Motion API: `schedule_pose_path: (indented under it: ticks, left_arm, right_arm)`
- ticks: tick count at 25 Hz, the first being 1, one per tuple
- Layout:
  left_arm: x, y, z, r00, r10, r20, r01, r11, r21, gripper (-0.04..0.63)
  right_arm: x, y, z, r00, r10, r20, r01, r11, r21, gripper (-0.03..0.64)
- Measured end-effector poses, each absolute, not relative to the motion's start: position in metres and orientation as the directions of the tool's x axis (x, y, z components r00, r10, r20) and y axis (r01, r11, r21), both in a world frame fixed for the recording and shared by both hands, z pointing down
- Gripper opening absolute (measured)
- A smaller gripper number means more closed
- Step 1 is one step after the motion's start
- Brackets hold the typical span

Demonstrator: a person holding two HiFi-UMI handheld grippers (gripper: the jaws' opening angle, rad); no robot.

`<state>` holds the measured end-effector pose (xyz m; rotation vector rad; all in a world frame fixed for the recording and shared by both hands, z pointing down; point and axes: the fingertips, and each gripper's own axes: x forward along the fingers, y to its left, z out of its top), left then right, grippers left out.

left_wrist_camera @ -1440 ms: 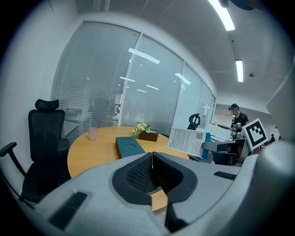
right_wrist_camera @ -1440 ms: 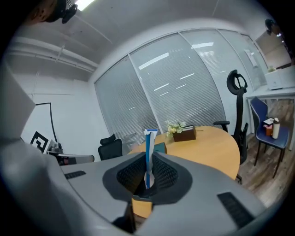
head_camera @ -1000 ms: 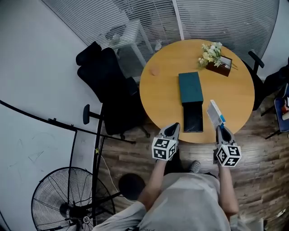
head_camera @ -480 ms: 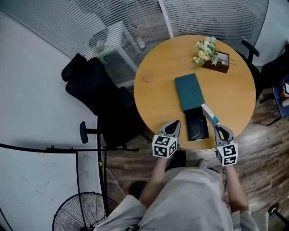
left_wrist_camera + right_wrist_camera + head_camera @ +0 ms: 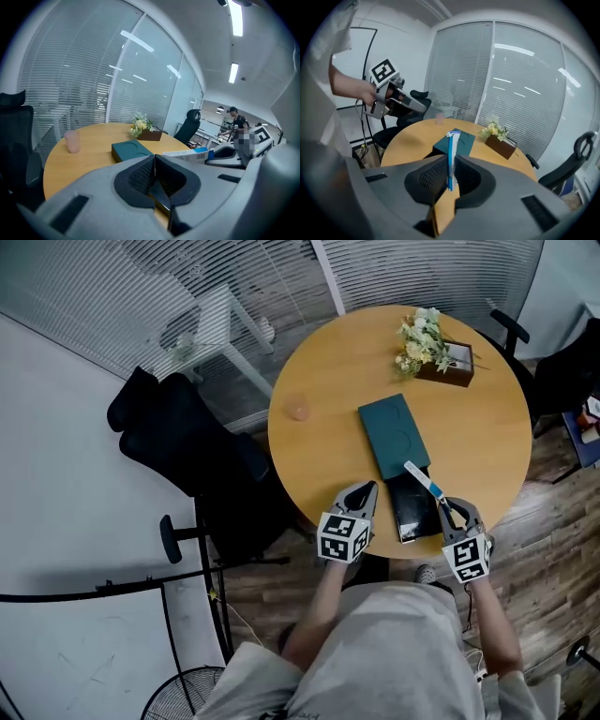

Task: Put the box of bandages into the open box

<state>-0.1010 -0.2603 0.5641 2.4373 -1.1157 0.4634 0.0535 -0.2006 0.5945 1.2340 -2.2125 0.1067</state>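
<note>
A flat white and blue box of bandages [image 5: 423, 481] is pinched on edge in my right gripper [image 5: 449, 511], which is shut on it; it hangs over the near right part of the open black box [image 5: 410, 512]. That box lies at the round table's [image 5: 328, 451] near edge, with its teal lid [image 5: 392, 434] just beyond it. In the right gripper view the bandage box [image 5: 451, 154] stands upright between the jaws, above the teal lid [image 5: 461, 141]. My left gripper [image 5: 367, 489] is shut on nothing, left of the open box. It [image 5: 154, 165] sees the bandage box [image 5: 190, 156] to its right.
A pink cup [image 5: 299, 412] stands at the table's left. A flower arrangement [image 5: 420, 337] in a wooden planter [image 5: 453, 367] sits at the far right. A black office chair [image 5: 187, 446] stands left of the table and another chair [image 5: 511, 329] behind it.
My right gripper has carried the bandage box left and forward, from beside the open box to over it. The left gripper has stayed shut by the table's edge.
</note>
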Motion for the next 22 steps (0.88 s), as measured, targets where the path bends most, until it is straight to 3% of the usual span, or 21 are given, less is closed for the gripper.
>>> schedule_pose_path:
  ticks: [8, 13, 22]
  left_arm:
    - [-0.081, -0.284, 0.57, 0.708, -0.555, 0.438, -0.679, -0.706, 0.203, 0.01]
    - [-0.077, -0.285, 0.584, 0.746, -0.494, 0.446, -0.622, -0.756, 0.204, 0.009]
    - [-0.075, -0.286, 0.6, 0.766, -0.46, 0.449, -0.604, -0.755, 0.256, 0.011]
  right_arm:
    - [0.05, -0.204, 0.611, -0.319, -0.734, 0.6, -0.683, 0.617, 0.391, 0.037]
    - [0.033, -0.192, 0.629, -0.269, -0.712, 0.649, -0.382, 0.697, 0.607, 0.037]
    - [0.014, -0.184, 0.661, -0.193, -0.68, 0.707, -0.117, 0.732, 0.671, 0.037]
